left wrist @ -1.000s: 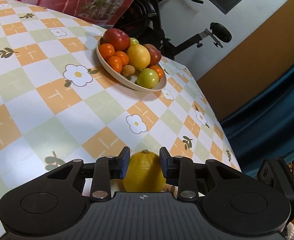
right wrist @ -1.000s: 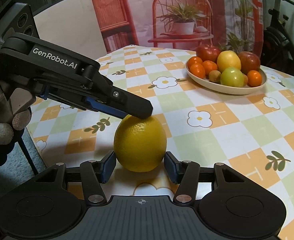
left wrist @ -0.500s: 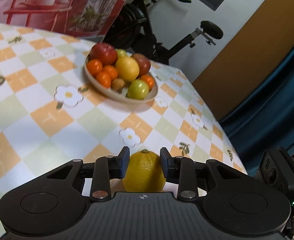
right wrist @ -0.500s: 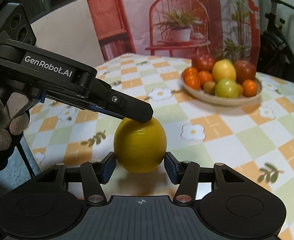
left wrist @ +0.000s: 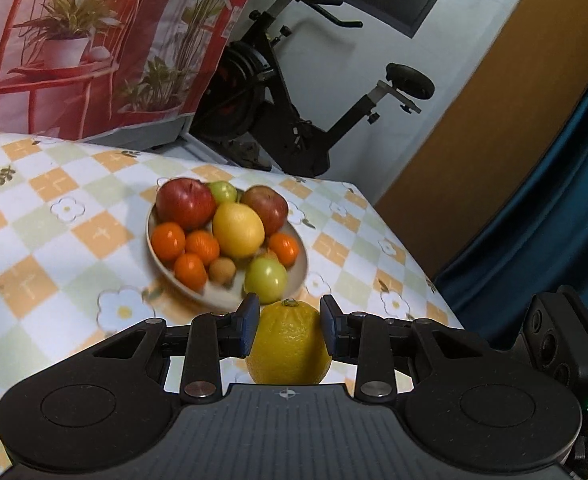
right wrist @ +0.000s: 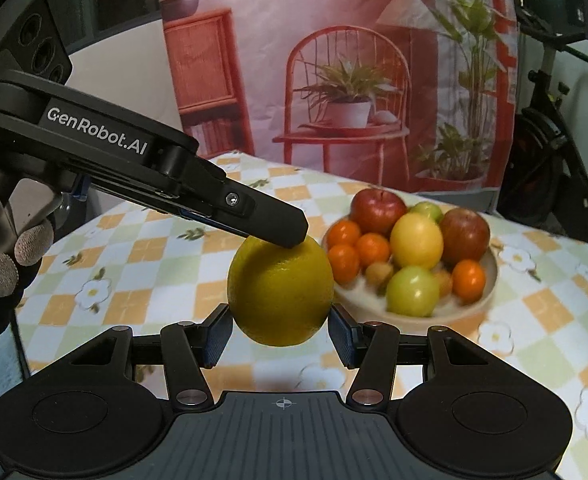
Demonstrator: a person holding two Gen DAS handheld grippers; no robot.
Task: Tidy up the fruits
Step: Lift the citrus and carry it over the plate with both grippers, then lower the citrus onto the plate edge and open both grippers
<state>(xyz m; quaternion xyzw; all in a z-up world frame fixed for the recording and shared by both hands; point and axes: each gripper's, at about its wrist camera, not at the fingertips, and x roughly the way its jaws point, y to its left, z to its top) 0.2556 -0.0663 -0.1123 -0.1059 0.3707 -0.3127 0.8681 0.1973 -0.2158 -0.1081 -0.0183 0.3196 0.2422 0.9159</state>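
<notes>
Both sets of fingers (left wrist: 290,320) (right wrist: 281,332) tight around one lemon (right wrist: 281,290), "GenRobot.AI" lettering on the left gripper (right wrist: 278,236).

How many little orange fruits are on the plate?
4. Three sit bunched at the plate's left front: one, another beside it, and one nearest the camera. The fourth sits right of the yellow fruit. More may hide underneath.
</notes>
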